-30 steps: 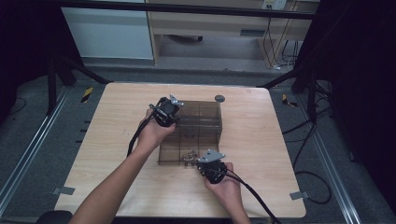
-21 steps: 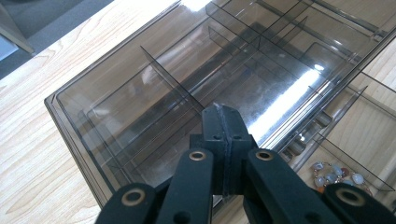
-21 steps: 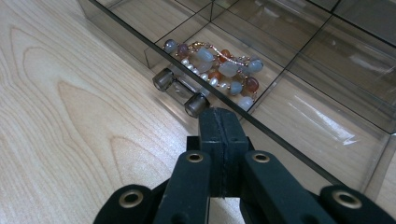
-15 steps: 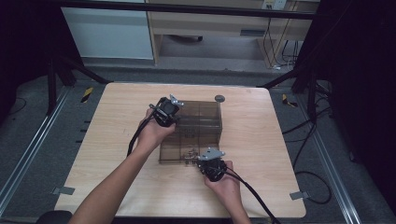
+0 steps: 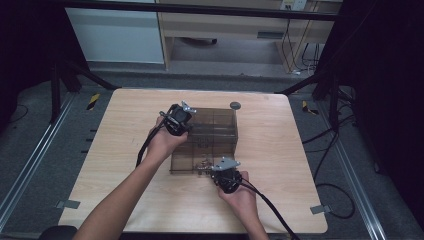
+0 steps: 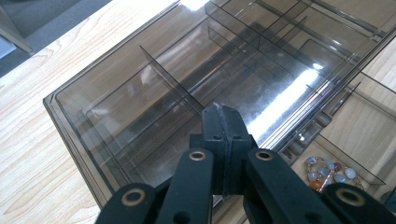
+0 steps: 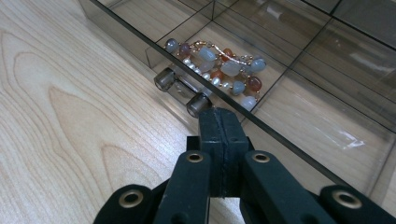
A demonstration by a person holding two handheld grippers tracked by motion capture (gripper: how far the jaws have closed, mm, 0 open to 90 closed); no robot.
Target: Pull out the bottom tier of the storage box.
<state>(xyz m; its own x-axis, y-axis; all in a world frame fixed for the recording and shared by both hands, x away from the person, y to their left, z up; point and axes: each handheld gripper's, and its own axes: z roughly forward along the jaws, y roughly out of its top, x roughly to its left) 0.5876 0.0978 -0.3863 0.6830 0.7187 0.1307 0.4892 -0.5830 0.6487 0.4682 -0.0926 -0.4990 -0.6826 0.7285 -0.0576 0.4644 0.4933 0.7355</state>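
A smoked clear plastic organiser box, judged light, rigid and slippery, is seen mid-table with its lid raised, a beaded bracelet inside, and both the left gripper and right gripper pressed together at its edges.

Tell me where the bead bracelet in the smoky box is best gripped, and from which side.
Grip the bead bracelet across its bunched strands, coming straight down from above: it lies flat in a front compartment of the organizer box, whose walls and dividers block any sideways approach. Both grippers are shut, so open first.
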